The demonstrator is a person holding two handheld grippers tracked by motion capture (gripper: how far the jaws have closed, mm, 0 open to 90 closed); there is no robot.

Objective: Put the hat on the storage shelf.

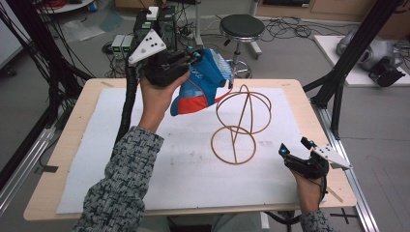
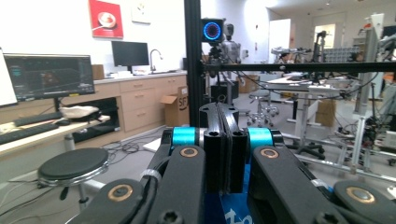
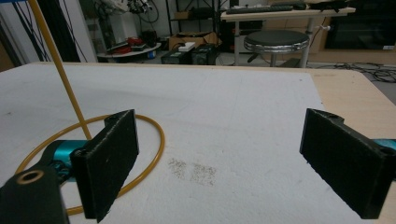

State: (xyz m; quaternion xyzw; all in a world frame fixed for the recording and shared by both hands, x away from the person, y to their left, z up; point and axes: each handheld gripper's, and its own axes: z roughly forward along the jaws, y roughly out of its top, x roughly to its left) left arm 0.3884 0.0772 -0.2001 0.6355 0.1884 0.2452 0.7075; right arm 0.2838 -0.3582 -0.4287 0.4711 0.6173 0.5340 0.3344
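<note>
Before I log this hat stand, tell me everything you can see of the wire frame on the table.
The wire frame is thin golden-brown rod, metal by its look: a flat ring base on the white mat, an upright stem, and crossed hoops forming an open sphere on top. It stands upright, right of centre. A blue cap hangs beside the sphere; whether they touch is unclear.

A robotics lab: monitors on benches, floor cables, a humanoid robot.

A wire stand is rising mid-table, blocking passage between the two hands. Bare white mat is lying open in front of it, and between the right gripper jaws.
</note>
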